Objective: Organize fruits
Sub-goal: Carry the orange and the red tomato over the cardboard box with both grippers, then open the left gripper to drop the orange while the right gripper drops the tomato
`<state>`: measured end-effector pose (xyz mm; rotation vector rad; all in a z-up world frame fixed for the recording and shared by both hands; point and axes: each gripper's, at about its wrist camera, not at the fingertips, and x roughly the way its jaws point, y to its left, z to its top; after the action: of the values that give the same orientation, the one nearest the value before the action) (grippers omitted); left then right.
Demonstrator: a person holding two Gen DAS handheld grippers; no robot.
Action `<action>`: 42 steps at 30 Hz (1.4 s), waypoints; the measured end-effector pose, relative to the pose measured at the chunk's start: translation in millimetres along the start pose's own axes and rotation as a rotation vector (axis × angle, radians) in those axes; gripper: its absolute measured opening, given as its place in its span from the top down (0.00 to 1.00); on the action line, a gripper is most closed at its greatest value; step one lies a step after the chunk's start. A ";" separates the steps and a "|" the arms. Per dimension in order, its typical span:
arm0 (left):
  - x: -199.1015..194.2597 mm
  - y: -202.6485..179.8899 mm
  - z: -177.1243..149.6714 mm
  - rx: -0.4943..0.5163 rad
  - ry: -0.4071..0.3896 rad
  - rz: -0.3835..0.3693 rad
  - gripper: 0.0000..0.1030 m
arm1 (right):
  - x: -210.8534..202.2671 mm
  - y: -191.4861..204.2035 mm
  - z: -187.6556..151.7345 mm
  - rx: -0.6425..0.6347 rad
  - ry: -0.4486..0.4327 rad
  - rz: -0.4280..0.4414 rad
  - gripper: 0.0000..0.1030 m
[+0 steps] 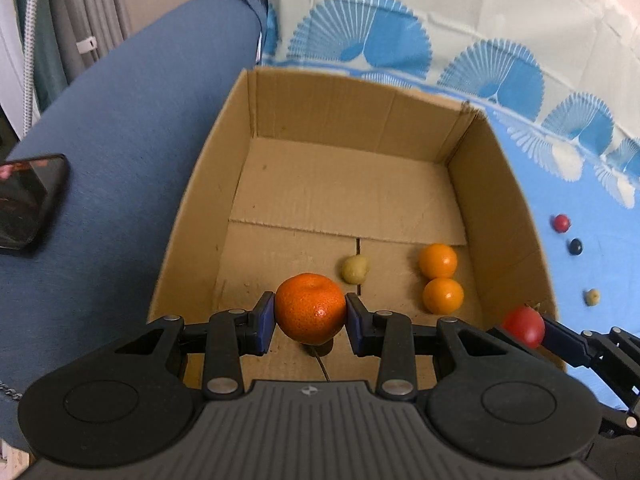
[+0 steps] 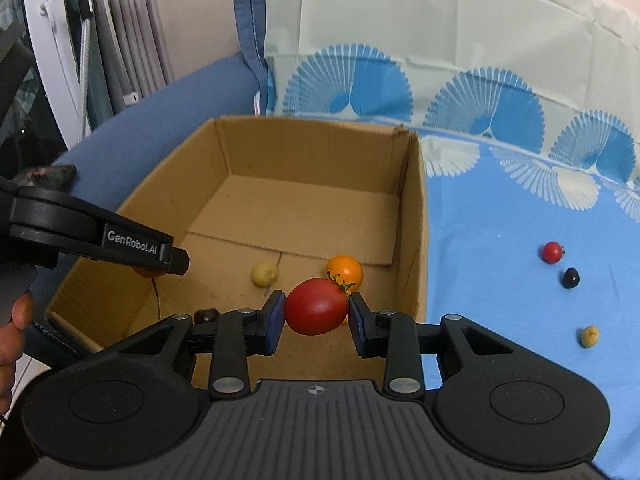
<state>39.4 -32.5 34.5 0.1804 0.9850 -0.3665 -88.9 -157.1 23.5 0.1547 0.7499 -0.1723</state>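
My left gripper (image 1: 310, 316) is shut on an orange mandarin (image 1: 309, 308) and holds it over the near part of an open cardboard box (image 1: 192, 216). My right gripper (image 2: 316, 312) is shut on a red tomato (image 2: 316, 306) just above the box's near right corner (image 2: 416, 240); the tomato also shows in the left wrist view (image 1: 524, 326). On the box floor lie two orange fruits (image 1: 438, 260) (image 1: 443, 295), a small yellow fruit (image 1: 355, 269) and a small dark fruit (image 2: 207, 314).
On the blue patterned cloth (image 2: 500, 240) right of the box lie a small red fruit (image 2: 553, 251), a dark one (image 2: 570, 278) and a yellow one (image 2: 589, 336). A phone (image 1: 28, 202) lies on the blue cushion at left. A cushion stands behind the box.
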 end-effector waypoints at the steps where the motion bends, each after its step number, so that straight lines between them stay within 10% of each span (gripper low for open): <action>1: 4.6 -0.4 -0.1 0.001 0.006 0.000 0.61 | 3.4 0.0 -0.6 -0.001 0.009 -0.003 0.66; 14: 40.2 0.9 -2.3 0.019 0.070 0.022 0.57 | 30.0 2.2 -1.6 -0.036 0.048 -0.015 0.66; 15: 41.5 2.0 -2.4 0.020 0.068 0.018 0.49 | 31.0 2.6 -2.0 -0.041 0.052 -0.018 0.65; 17: 41.1 3.2 -0.3 0.022 0.057 0.010 0.04 | 34.3 2.9 -1.6 -0.044 0.067 -0.019 0.64; 18: 37.5 2.7 0.9 0.027 0.038 -0.006 0.00 | 35.6 2.7 -0.4 -0.041 0.076 -0.019 0.55; 22: 22.2 -1.5 6.0 0.053 0.007 0.001 0.00 | 25.7 2.6 7.5 -0.043 0.038 -0.036 0.21; 25: 2.7 0.8 3.9 0.040 -0.005 -0.002 0.00 | 7.5 2.4 13.3 -0.050 0.013 -0.053 0.13; 42: -138.2 -1.5 -102.9 -0.026 -0.086 0.005 0.00 | -152.4 6.1 -37.8 0.060 -0.068 -0.032 0.04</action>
<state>-110.1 28.6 94.4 0.1426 0.9041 -0.3539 -222.2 -128.3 101.6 0.1927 0.6797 -0.2294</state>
